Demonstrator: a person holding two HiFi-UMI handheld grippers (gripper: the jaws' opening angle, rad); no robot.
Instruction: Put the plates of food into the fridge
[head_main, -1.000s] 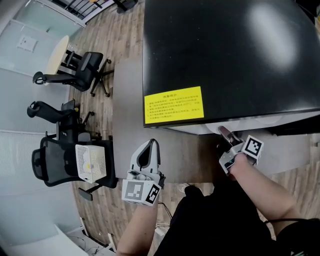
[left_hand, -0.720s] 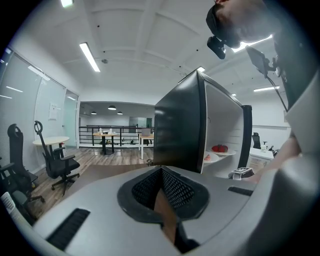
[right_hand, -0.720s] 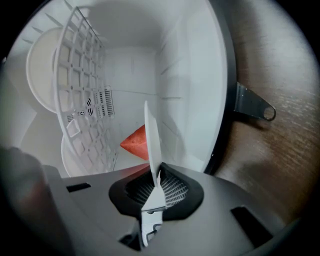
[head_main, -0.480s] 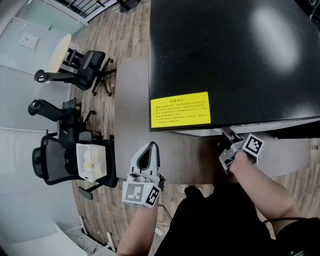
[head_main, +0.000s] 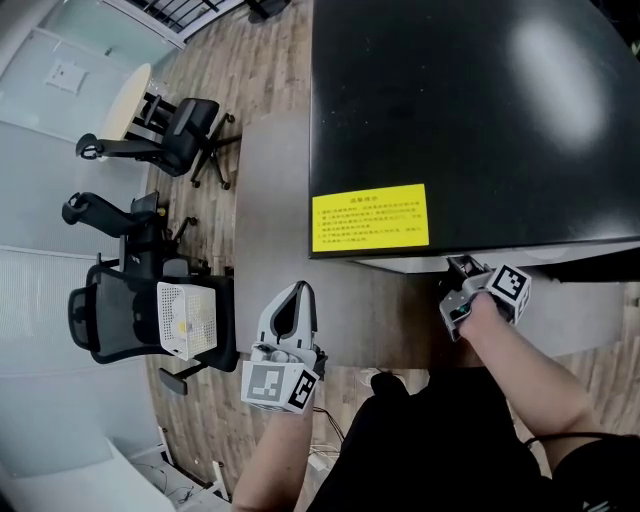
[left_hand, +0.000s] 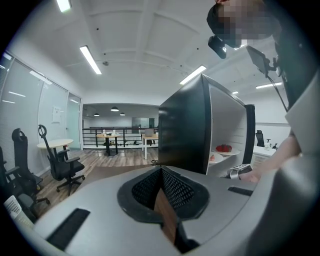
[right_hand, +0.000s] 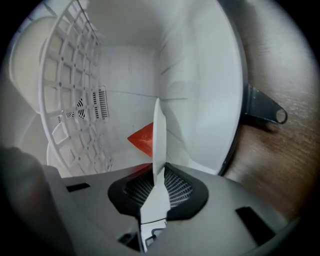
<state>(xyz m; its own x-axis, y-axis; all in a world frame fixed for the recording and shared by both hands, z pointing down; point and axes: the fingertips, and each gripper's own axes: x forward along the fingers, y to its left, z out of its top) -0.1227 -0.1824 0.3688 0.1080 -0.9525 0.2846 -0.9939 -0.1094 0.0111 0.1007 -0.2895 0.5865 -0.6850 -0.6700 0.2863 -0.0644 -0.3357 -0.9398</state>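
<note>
Visitor: Plate, where is it?

Me: Pinched in my right hand-held gripper (right_hand: 156, 169). Its jaws are closed on the rim of the white plate (right_hand: 157, 132), which that gripper's view shows edge-on. A piece of red food (right_hand: 142, 139) lies on it, and the far part of the plate reaches into the white interior of the fridge (head_main: 480, 110). Whether it rests on a shelf, I cannot tell.

Visitor: What lies around it inside?

Me: A white wire rack (right_hand: 70, 90) curves along the left of that view, close to the plate. To the right a dark metal bracket (right_hand: 262, 107) sticks out over the wooden floor (right_hand: 272, 160).

Visitor: And the other one?

Me: My left hand-held gripper (head_main: 299, 287) hangs apart from the fridge, over the grey surface (head_main: 270, 200), with its jaws together and nothing between them. Its own view looks past the fridge's black side to another plate with red food (left_hand: 223, 148) on a shelf inside.

Visitor: Anything on top?

Me: A yellow sticker (head_main: 369, 216) near the front edge of the black top. Office chairs (head_main: 175, 140) stand well off to my left.
</note>
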